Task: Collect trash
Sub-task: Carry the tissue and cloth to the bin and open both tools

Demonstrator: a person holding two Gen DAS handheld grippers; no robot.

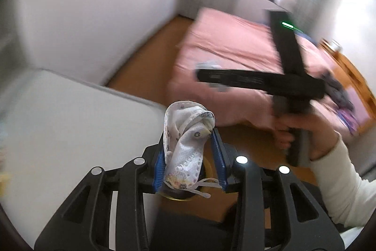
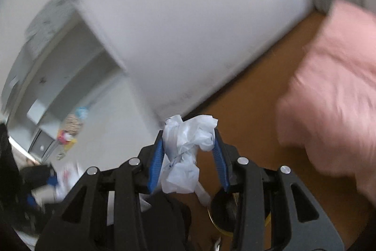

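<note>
My left gripper [image 1: 188,133] is shut on a crumpled white face mask [image 1: 185,145] with small printed figures. Its ear loops hang out near the base of the blue pads [image 1: 219,157]. My right gripper [image 2: 189,133] is shut on a crumpled wad of white plastic or tissue [image 2: 185,152]. In the left wrist view the right gripper's black body [image 1: 258,81] shows blurred, held by a hand [image 1: 296,126] in a white sleeve. In the right wrist view the left gripper [image 2: 40,180] is a dark blur at the lower left. A round dark thing with a yellow rim [image 2: 223,215] lies under the jaws, mostly hidden.
A bed with a pink cover [image 1: 235,46] stands on a wooden floor [image 1: 150,58] to the right. A white wall [image 2: 188,27] is ahead and a white surface [image 1: 70,121] lies at the left. A recessed shelf with colourful items [image 2: 70,131] is at the left.
</note>
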